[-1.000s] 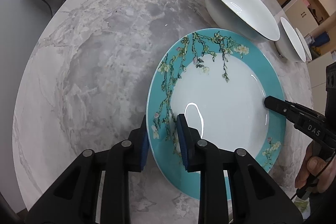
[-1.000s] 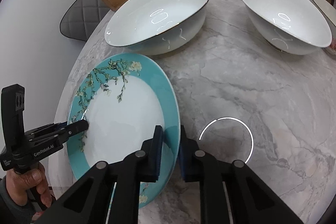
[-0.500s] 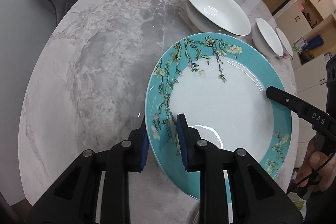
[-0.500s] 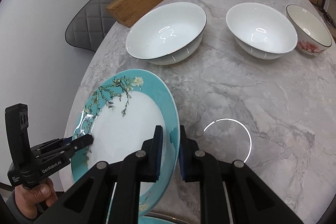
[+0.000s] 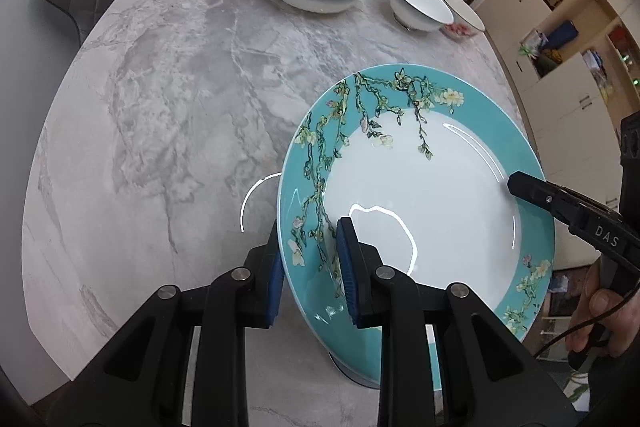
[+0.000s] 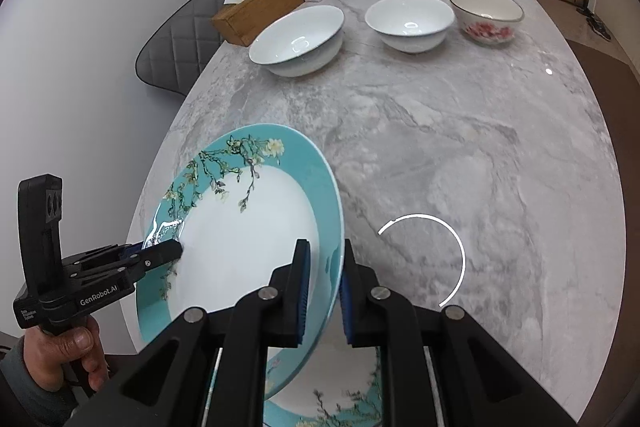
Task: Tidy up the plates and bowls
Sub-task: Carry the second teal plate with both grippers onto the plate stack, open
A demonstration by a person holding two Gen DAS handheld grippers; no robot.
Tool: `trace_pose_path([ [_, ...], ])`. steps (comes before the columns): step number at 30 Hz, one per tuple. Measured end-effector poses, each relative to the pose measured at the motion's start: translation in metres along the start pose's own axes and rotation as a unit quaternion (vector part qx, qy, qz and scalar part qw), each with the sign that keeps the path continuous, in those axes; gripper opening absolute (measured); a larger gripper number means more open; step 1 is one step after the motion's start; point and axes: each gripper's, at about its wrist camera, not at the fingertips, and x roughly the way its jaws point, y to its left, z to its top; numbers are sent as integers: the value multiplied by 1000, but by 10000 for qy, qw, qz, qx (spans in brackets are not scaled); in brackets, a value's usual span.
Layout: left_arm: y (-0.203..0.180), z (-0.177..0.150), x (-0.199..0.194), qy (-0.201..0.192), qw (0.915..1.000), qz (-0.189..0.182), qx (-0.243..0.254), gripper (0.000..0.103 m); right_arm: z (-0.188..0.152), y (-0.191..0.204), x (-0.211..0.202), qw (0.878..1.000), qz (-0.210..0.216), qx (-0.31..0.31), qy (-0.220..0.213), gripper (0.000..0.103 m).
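Grip is two-handed: the left gripper (image 5: 310,259) and the right gripper (image 6: 323,287) each clamp opposite rims of the teal floral plate (image 5: 420,203), held tilted just above a second matching plate (image 6: 340,403) at the table's (image 6: 460,147) near edge. Glazed ceramic looks stiff, slick and breakable, so rim holds suit it. Farther off, three bowls (image 6: 298,41) stand in a row.

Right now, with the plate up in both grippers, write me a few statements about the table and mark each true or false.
1. Both grippers, left and right, clamp the teal plate by its rim. True.
2. Three bowls stand at the far side. True: big bowl, white bowl, flowered bowl.
3. The bowls are stacked. False: they stand apart in a row.
4. The held plate lies flat on the table. False: it is lifted, tilted.
5. A second teal plate lies beneath. True.
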Motion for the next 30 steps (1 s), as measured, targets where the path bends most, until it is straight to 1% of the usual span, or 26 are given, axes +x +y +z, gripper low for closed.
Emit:
trace_pose_path([
  [6, -26, -36, 12, 222, 9988, -57, 444, 22, -52, -20, -6, 9991, -280, 304, 97, 16],
  [8, -32, -44, 17, 252, 9978, -1, 617, 22, -64, -24, -5, 9987, -371, 328, 93, 16],
  [12, -36, -56, 25, 318, 9965, 25, 769, 22, -81, -26, -4, 9983, -480, 316, 78, 16],
  [16, -39, -66, 33, 416, 9953, 84, 870, 23, -93, -28, -1, 9978, -572, 329, 101, 16],
  [22, -40, -76, 42, 473, 9942, 195, 950, 22, -103, -27, 3, 9964, -839, 90, 63, 16],
  [26, -42, -75, 42, 384, 9935, 291, 1028, 22, -106, -27, 6, 9958, -914, -37, 45, 18],
  [28, -46, -75, 42, 364, 9925, 362, 1114, 22, -108, -24, 10, 9941, -1057, -229, 110, 20],
  [30, -47, -75, 41, 348, 9923, 390, 1124, 22, -110, -25, 12, 9934, -1105, -266, 141, 21],
])
